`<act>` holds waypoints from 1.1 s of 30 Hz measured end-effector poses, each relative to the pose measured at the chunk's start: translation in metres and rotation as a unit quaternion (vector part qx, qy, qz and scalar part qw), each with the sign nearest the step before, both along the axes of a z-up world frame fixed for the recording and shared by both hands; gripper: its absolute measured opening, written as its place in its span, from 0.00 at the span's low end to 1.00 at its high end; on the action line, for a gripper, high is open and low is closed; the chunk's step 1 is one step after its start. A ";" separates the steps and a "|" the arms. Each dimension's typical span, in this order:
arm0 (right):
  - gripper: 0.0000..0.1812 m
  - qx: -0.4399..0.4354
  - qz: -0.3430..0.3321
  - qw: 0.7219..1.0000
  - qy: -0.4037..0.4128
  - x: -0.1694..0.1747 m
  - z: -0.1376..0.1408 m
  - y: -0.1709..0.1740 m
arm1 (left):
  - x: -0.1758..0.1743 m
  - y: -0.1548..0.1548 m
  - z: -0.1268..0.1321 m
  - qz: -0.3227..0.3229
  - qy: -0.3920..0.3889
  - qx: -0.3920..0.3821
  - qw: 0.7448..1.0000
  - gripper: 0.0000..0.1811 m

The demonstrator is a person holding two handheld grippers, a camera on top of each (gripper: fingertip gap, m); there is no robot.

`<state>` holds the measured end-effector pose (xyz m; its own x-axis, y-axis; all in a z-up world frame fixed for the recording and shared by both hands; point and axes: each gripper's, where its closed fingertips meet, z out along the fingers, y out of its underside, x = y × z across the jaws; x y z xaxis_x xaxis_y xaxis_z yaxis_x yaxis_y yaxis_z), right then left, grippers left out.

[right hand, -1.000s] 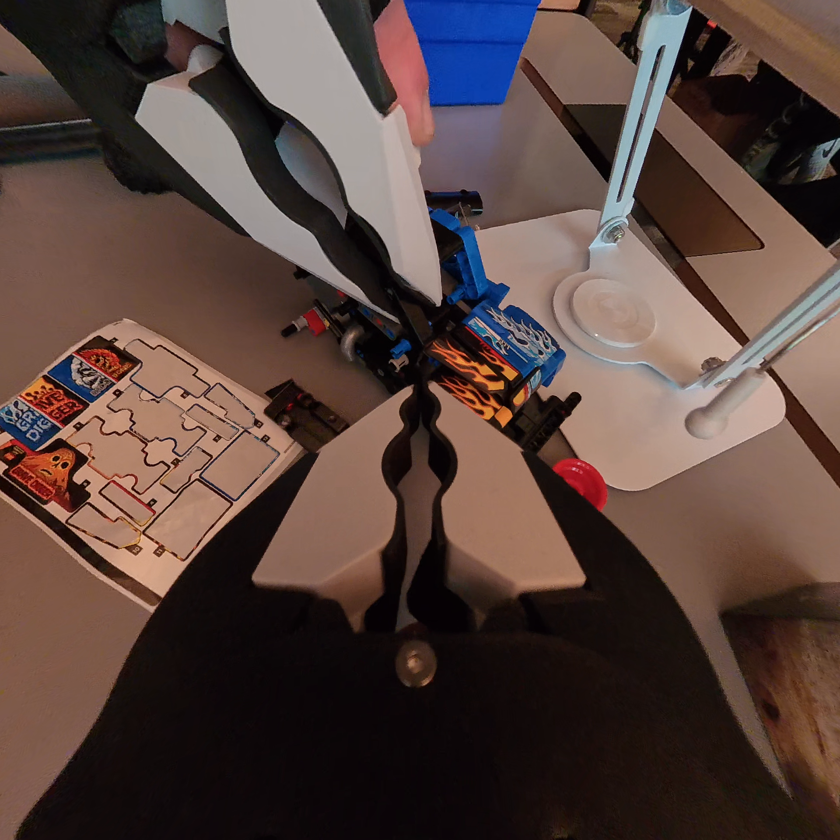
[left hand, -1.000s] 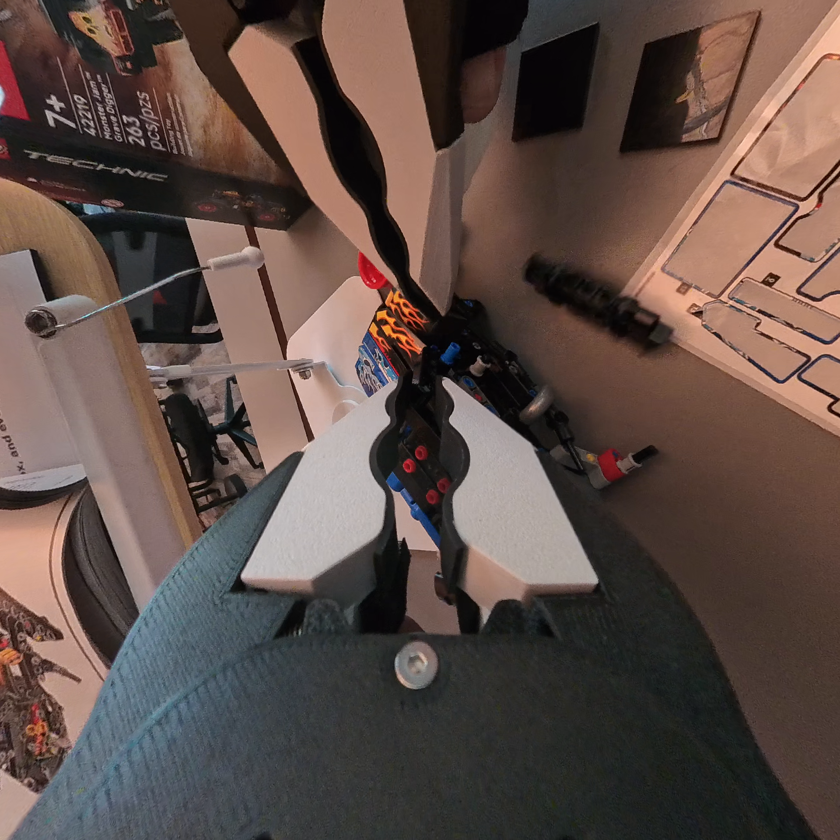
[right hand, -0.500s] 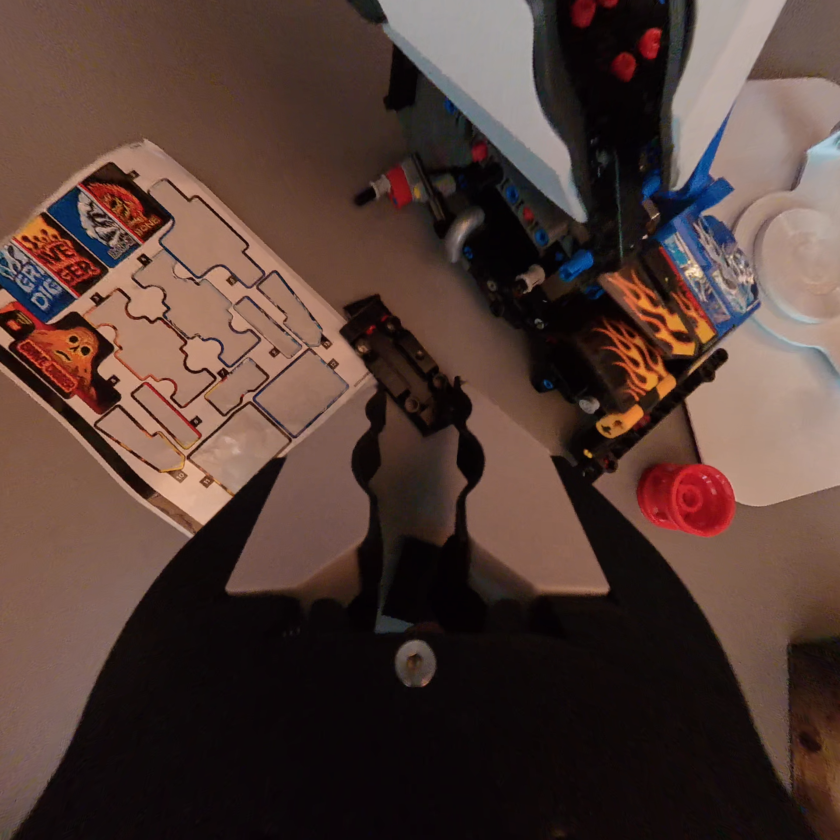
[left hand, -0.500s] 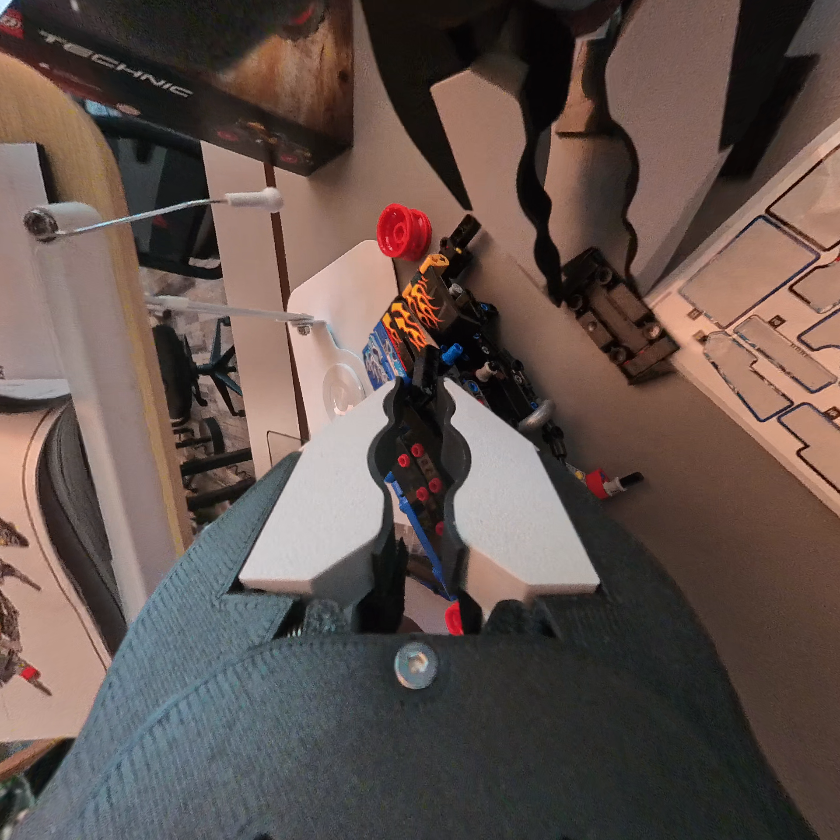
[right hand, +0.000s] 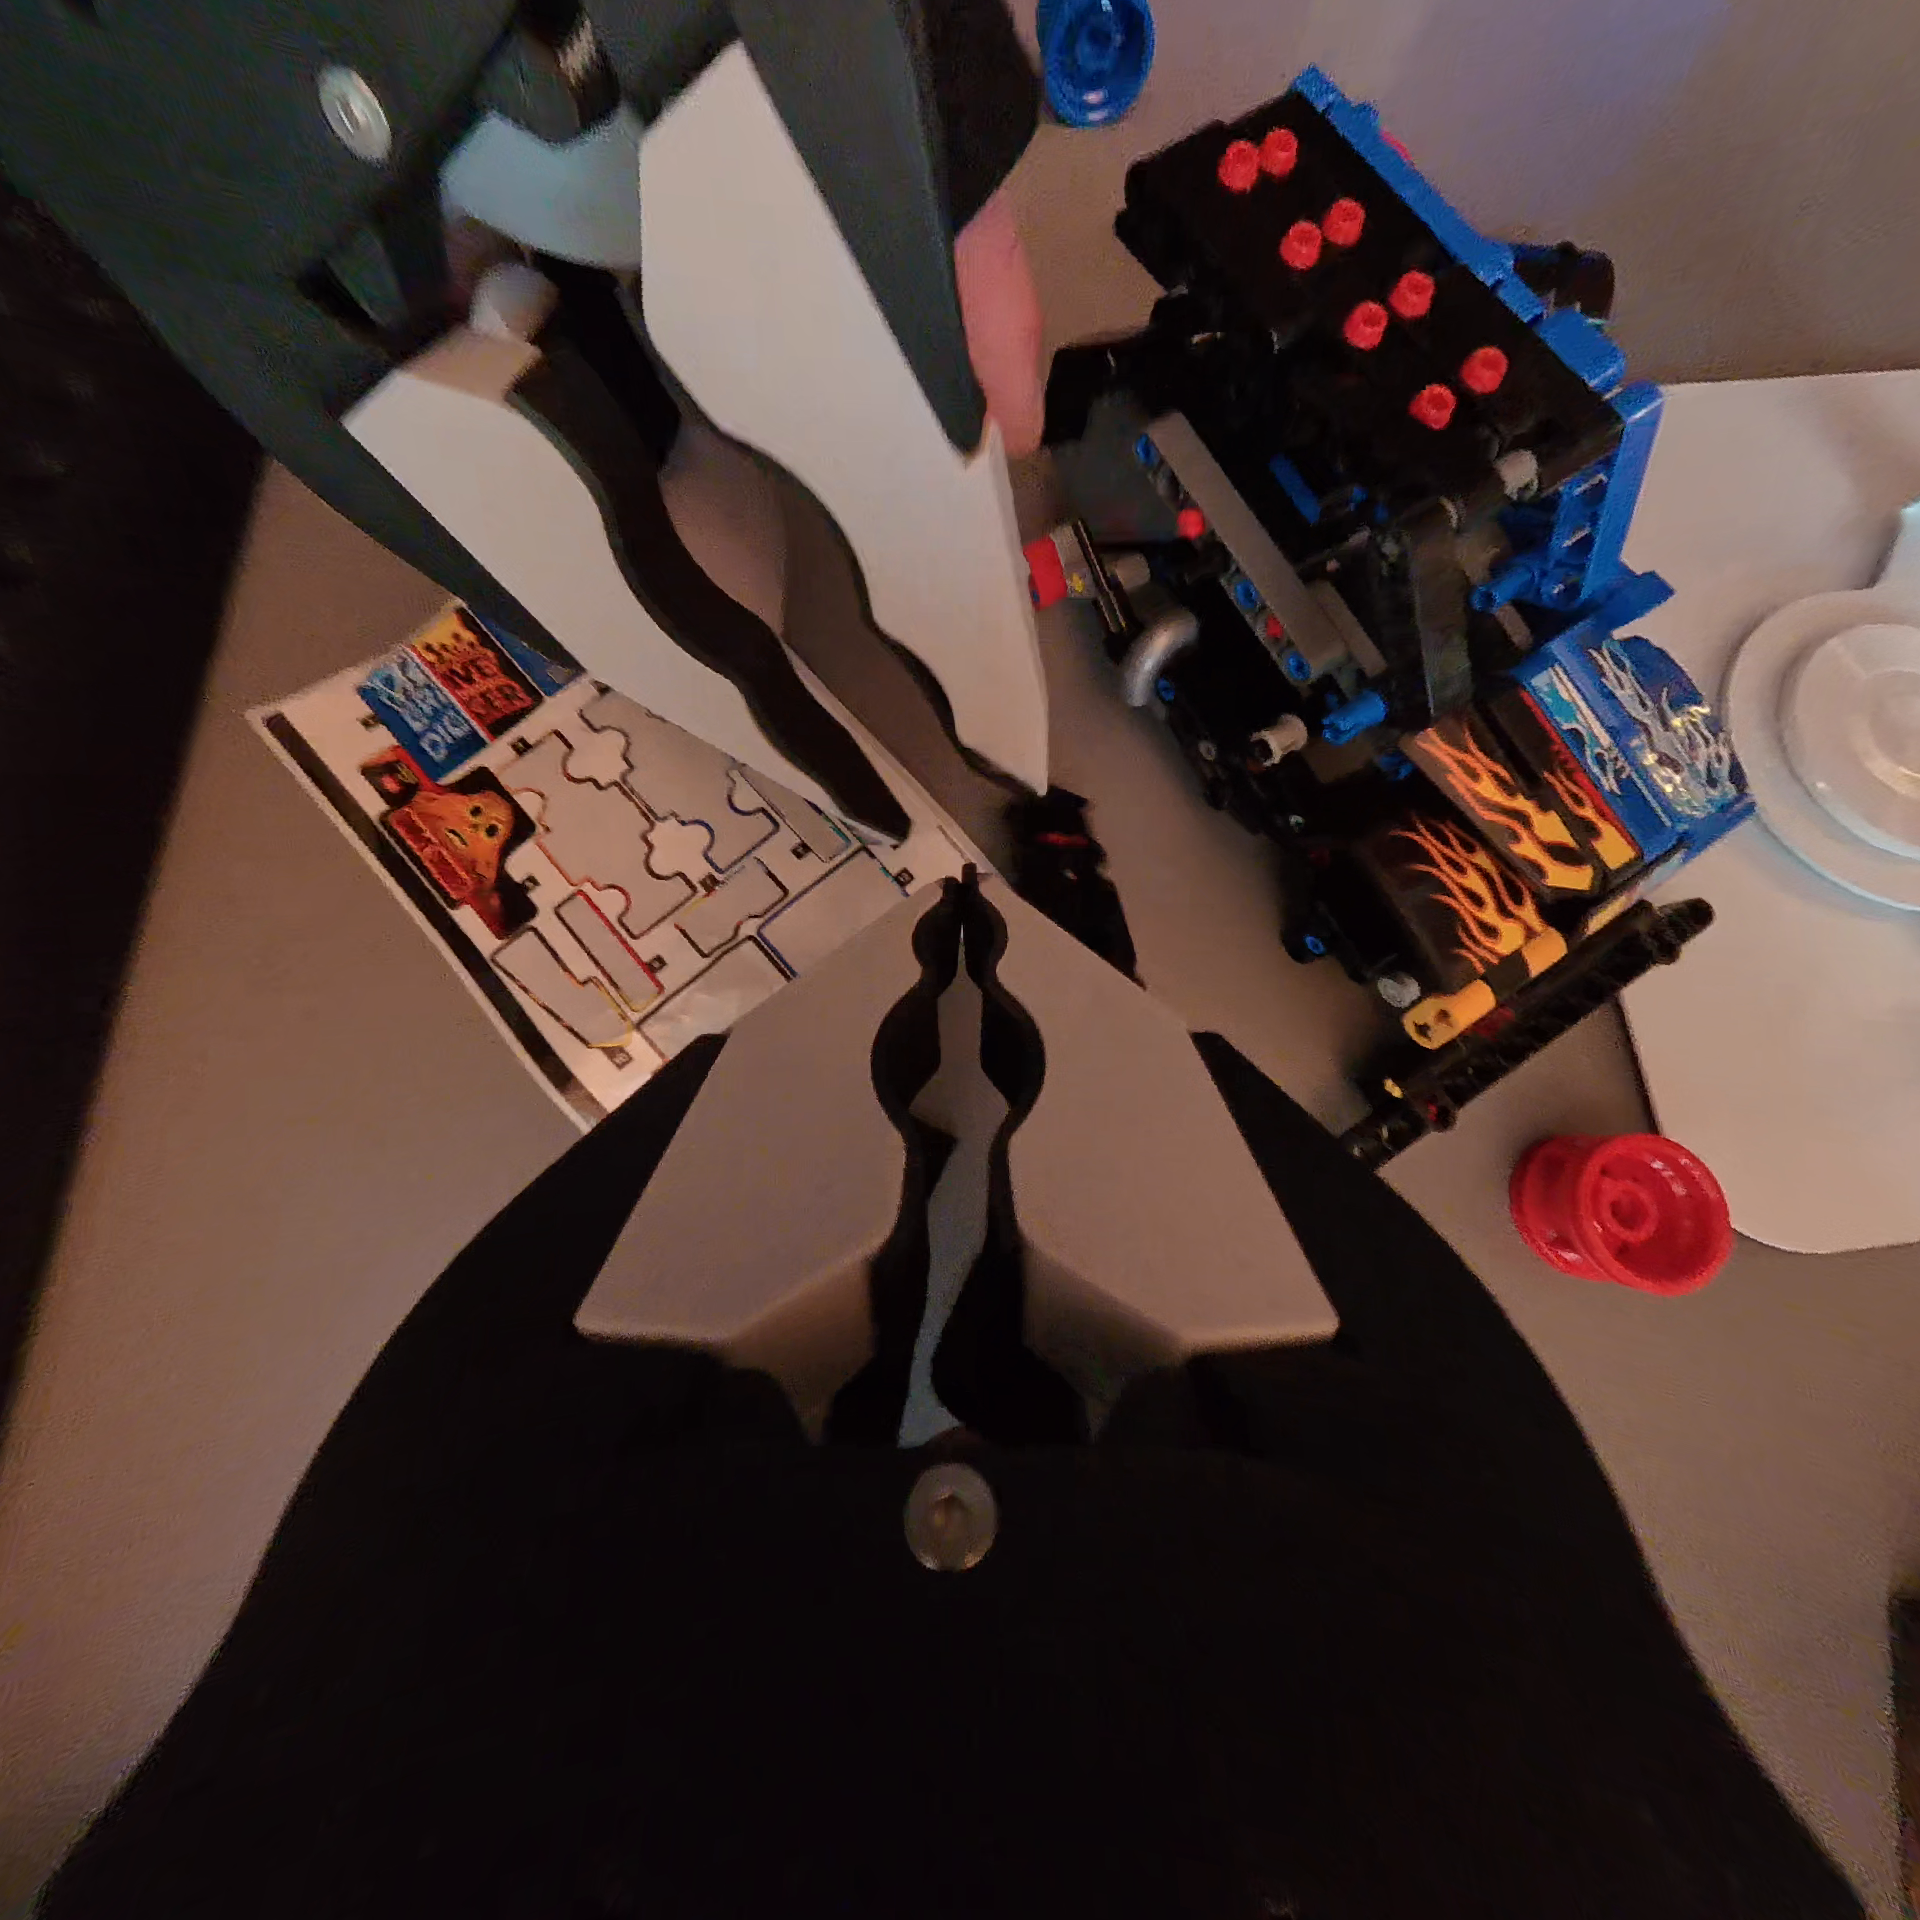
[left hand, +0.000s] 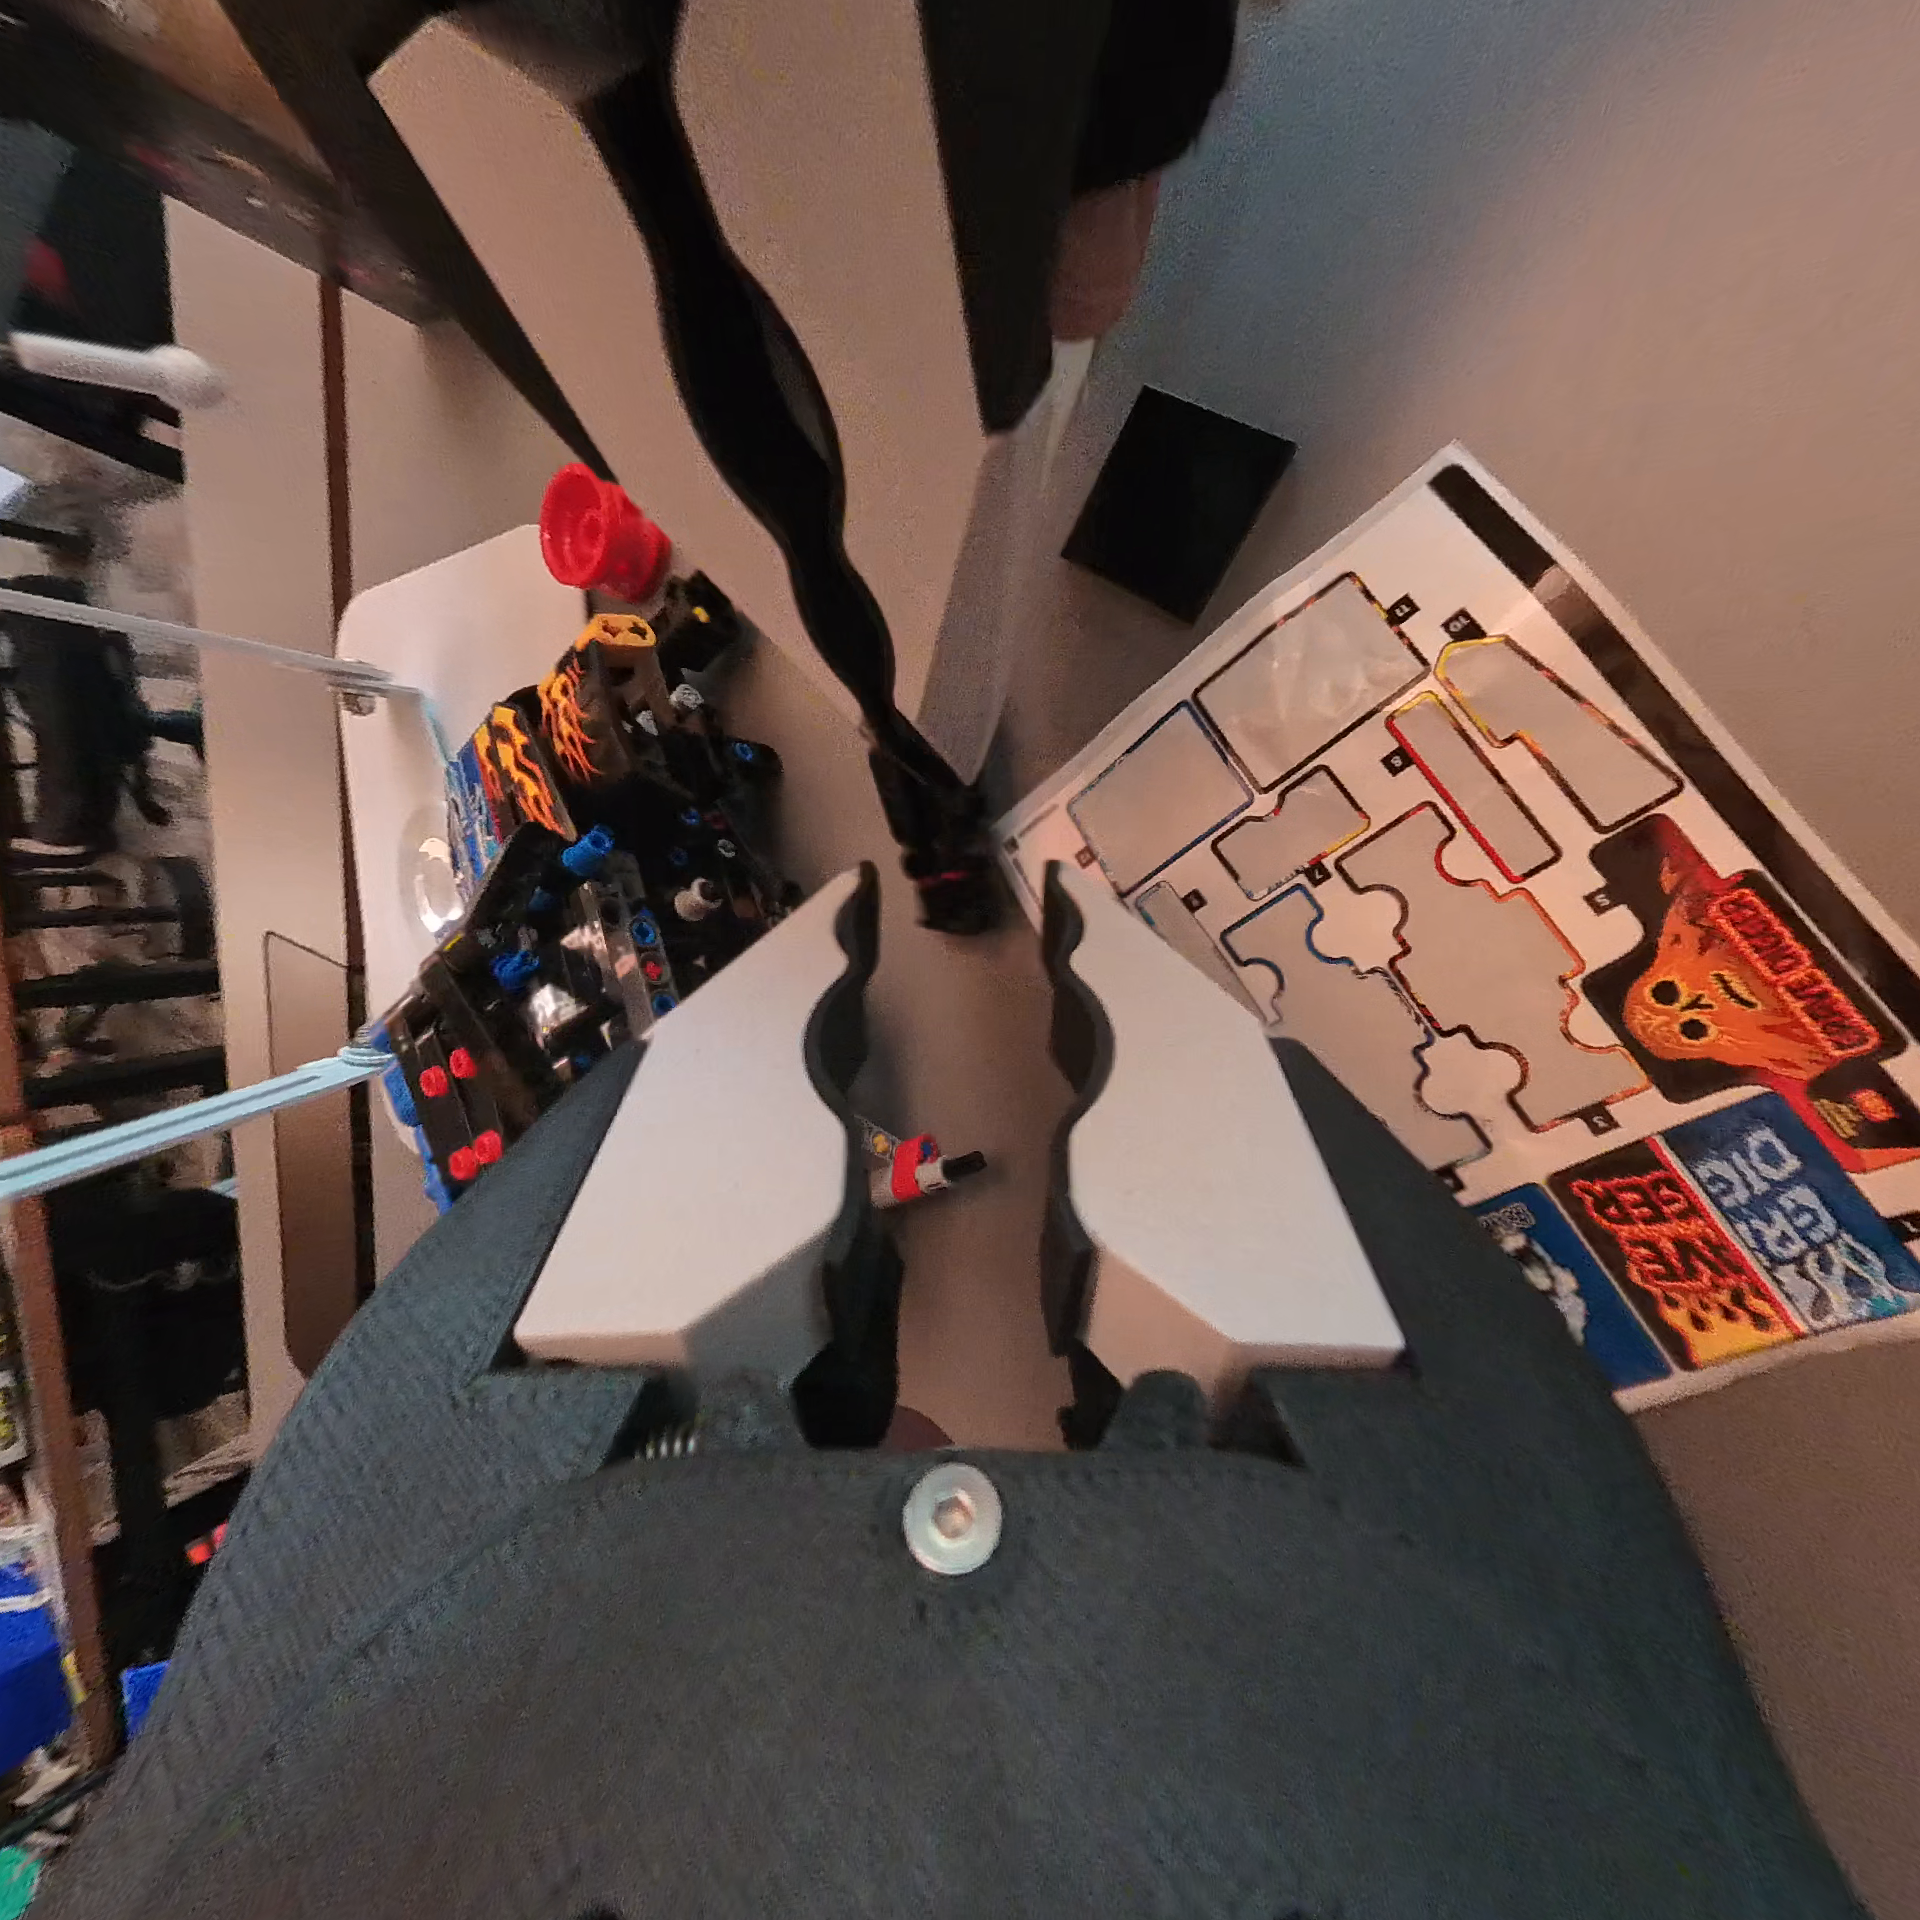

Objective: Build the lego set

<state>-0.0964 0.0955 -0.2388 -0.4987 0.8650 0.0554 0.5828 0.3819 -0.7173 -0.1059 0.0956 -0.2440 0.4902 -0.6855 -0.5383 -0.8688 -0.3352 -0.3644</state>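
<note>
The small black piece (right hand: 1060,852) is blurred, partly hidden behind the right gripper (right hand: 961,883). The sticker sheet (left hand: 1455,935) runs off the picture's edge; the blue wheel (right hand: 1091,47) is cropped.

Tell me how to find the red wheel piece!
Look for the big black and blue lego truck with orange flame stickers lying on the grey table. Just past its flame end sits the small round red plastic wheel hub, at the white stand base's edge. Nothing else loose is red.
</note>
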 end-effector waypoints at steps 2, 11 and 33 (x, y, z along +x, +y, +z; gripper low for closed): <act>0.00 -0.006 0.004 1.000 -0.005 0.001 0.000 -0.003 | 0.000 -0.001 -0.002 0.002 -0.002 0.006 1.000 0.08; 0.24 0.006 -0.110 0.993 -0.043 0.006 -0.015 0.046 | -0.010 0.012 -0.006 0.063 -0.018 0.012 0.998 0.23; 0.24 -0.283 -0.055 0.953 0.090 0.001 0.083 0.008 | 0.003 0.008 0.046 0.073 -0.237 0.150 0.957 0.04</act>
<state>-0.0954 0.1037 -0.1558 -0.4306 0.8283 -0.3585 0.4442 -0.1513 -0.8831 -0.1024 0.1040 -0.1984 0.8066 -0.4409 -0.3938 -0.5345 -0.2595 -0.8043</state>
